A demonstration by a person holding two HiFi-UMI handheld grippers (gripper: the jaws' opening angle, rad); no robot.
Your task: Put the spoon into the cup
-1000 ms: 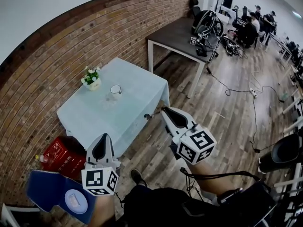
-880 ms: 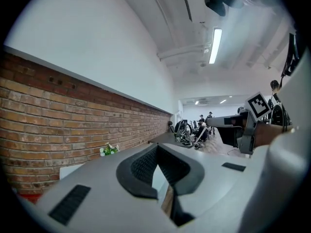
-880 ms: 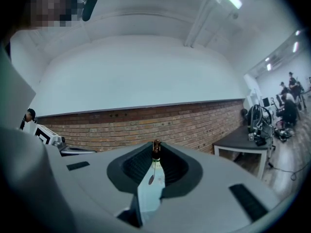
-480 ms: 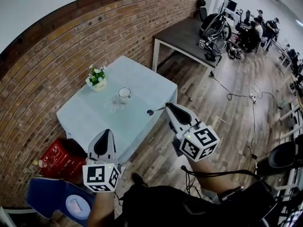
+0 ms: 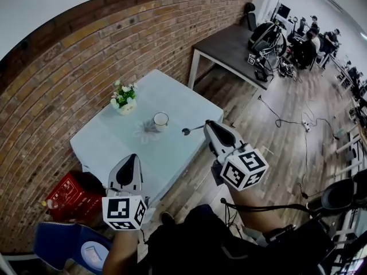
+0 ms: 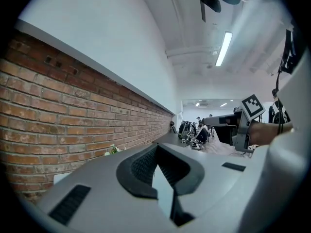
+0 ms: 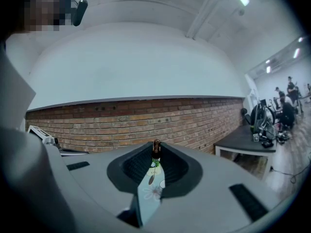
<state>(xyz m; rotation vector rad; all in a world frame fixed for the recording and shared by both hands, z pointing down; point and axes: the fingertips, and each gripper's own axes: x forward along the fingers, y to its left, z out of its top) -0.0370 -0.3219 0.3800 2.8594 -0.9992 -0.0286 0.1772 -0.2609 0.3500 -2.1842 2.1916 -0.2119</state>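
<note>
The right gripper (image 5: 207, 125) is pinching the spoon (image 5: 192, 130) by its handle. The spoon is sticking out over the table (image 5: 109, 145), near the cup (image 5: 160, 120) but not in it. Dropping it in is left to do. The left gripper (image 5: 131, 160) is hanging shut and empty.
</note>
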